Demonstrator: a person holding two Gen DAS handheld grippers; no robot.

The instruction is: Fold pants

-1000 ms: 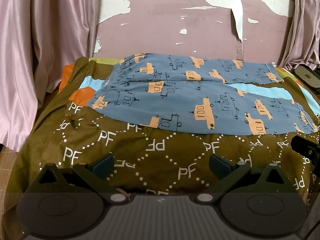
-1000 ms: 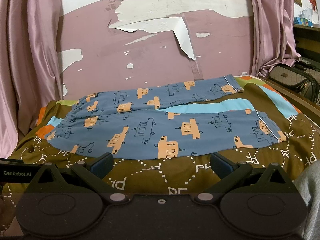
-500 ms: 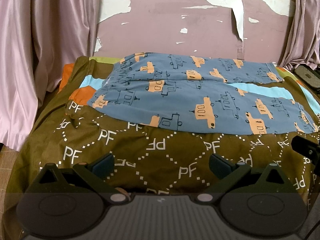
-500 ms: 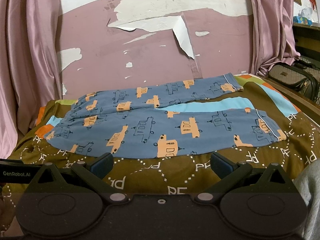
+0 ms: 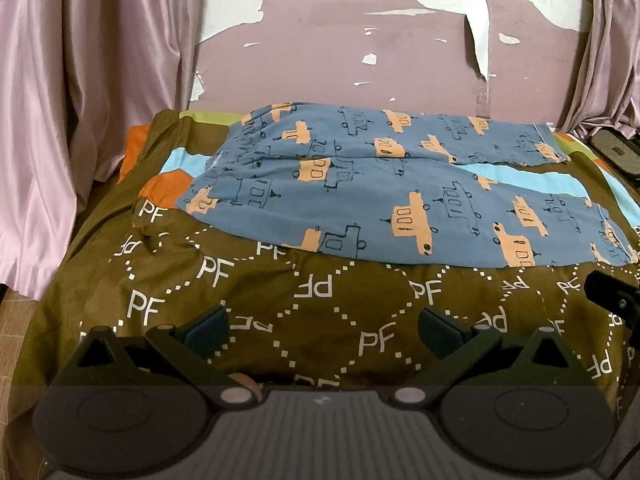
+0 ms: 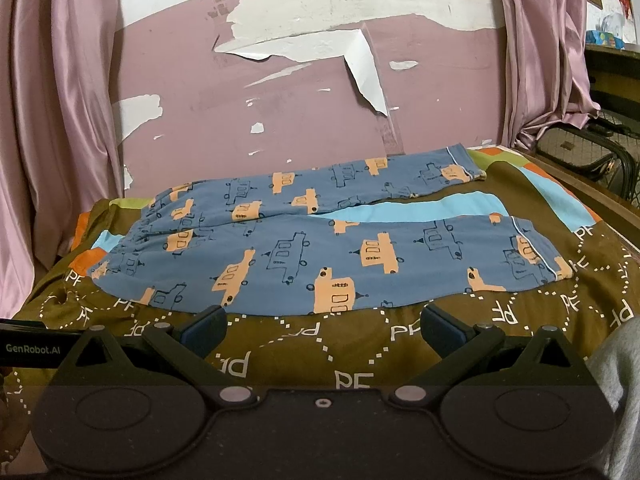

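Observation:
Blue pants [image 5: 384,204] with orange and outlined car prints lie spread flat on the bed, waistband at the left, both legs running right with a gap between them; they also show in the right wrist view [image 6: 320,252]. My left gripper [image 5: 322,326] is open and empty above the brown bedspread, short of the near leg's edge. My right gripper [image 6: 322,326] is open and empty, just short of the near leg's lower edge. The right gripper's tip shows at the right edge of the left wrist view [image 5: 612,296].
A brown bedspread [image 5: 280,312] with white "PF" letters and blue, orange and green patches covers the bed. A pink wall with peeling paint [image 6: 304,92] stands behind. Pink curtains [image 5: 80,80] hang on both sides. A wire-mesh object [image 6: 580,152] stands at the right.
Both views have shifted slightly; the pants sit a touch lower in the right wrist frame. Both grippers stay open and empty. The pants have not moved.

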